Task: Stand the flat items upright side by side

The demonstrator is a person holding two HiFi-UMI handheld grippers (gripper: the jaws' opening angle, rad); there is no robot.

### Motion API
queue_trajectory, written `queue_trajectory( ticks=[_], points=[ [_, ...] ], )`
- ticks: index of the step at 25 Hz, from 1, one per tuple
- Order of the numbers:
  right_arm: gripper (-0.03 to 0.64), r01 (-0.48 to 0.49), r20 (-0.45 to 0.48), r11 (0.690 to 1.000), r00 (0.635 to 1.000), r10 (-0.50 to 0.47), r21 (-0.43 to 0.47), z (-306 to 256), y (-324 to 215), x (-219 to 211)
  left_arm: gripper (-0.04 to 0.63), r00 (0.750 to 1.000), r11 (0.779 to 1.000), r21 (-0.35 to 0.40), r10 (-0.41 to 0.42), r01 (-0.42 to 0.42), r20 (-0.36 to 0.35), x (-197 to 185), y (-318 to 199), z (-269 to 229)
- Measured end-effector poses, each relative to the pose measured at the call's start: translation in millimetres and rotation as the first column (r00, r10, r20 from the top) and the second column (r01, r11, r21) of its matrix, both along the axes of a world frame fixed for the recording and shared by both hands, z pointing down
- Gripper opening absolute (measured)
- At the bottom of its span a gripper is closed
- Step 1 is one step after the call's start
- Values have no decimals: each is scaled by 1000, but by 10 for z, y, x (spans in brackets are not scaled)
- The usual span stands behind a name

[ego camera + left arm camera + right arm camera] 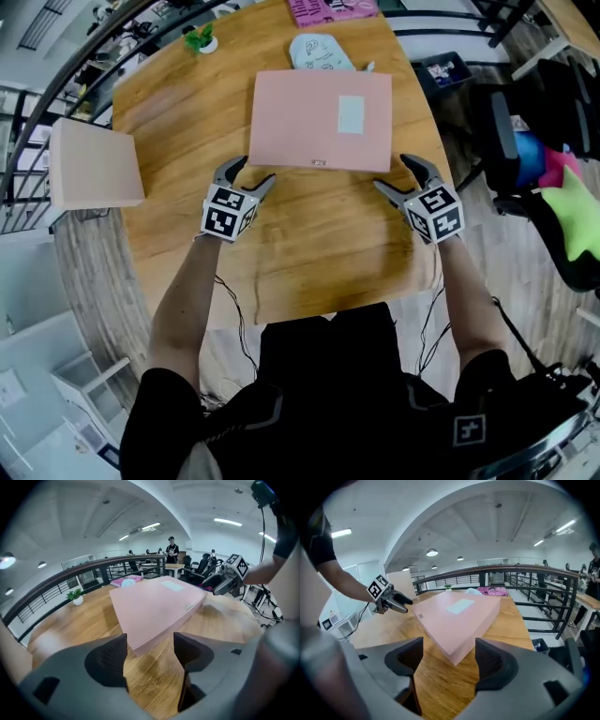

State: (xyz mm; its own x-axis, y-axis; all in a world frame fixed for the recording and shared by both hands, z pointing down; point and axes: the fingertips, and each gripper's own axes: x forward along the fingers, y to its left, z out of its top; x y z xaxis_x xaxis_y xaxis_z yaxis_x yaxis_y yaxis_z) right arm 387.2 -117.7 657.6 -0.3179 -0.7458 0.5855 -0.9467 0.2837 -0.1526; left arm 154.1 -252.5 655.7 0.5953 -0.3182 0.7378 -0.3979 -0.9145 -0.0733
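Beige box (94, 167), table's 9 o'clock edge: overhangs the rim, underside not visible.

Potted plant (199, 37), 11 o'clock: small, detail unclear.

Magenta item (328, 9), 12 o'clock: cut off by the frame's top, print unreadable.

Pale oval item (319, 52): meets the pink box's far edge; whether it is tucked under cannot be told.

Pink box (319, 117): lies flat on the table (319, 253) from centre toward 12 o'clock. It is rectangular and shallow, with a pale label (351, 114) right of centre on the lid.

Left gripper (251, 172), at the box's 7 o'clock corner: jaws spread, nothing held, corner just ahead.

Right gripper (394, 173), at the 5 o'clock corner: jaws likewise spread and empty.
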Motion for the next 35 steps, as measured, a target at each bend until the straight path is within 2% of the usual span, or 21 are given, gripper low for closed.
queue_trajectory(
  ticks=[4, 10, 16, 19, 26, 31, 35],
  points=[
    [362, 27, -16, 999, 999, -28, -34, 229, -52, -37, 311, 998, 1000, 7, -30, 30, 50, 30, -120, 136],
    [364, 20, -26, 997, 999, -22, -69, 456, -115, -49, 319, 995, 1000, 12, 23, -24, 99, -20, -176, 257],
    [364, 13, -56, 998, 998, -16, -60, 529, -239, -52, 321, 984, 996, 50, 59, -68, 167, -28, -265, 391],
    [362, 3, -63, 998, 998, -7, -70, 546, -275, -72, 314, 983, 993, 77, 75, -89, 169, 51, -239, 402],
    [353, -18, -104, 1000, 994, 16, -16, 399, -278, -57, 313, 989, 998, 37, 46, -52, 139, 55, -199, 434],
    [350, 27, -152, 1000, 988, -24, 15, 91, -277, -192, 307, 988, 999, 23, 25, -29, 155, -143, -96, 435],
    [351, 72, -213, 997, 975, -67, 16, -121, -231, -315, 301, 989, 999, -17, -28, 31, 142, -317, 130, 464]
  ],
)
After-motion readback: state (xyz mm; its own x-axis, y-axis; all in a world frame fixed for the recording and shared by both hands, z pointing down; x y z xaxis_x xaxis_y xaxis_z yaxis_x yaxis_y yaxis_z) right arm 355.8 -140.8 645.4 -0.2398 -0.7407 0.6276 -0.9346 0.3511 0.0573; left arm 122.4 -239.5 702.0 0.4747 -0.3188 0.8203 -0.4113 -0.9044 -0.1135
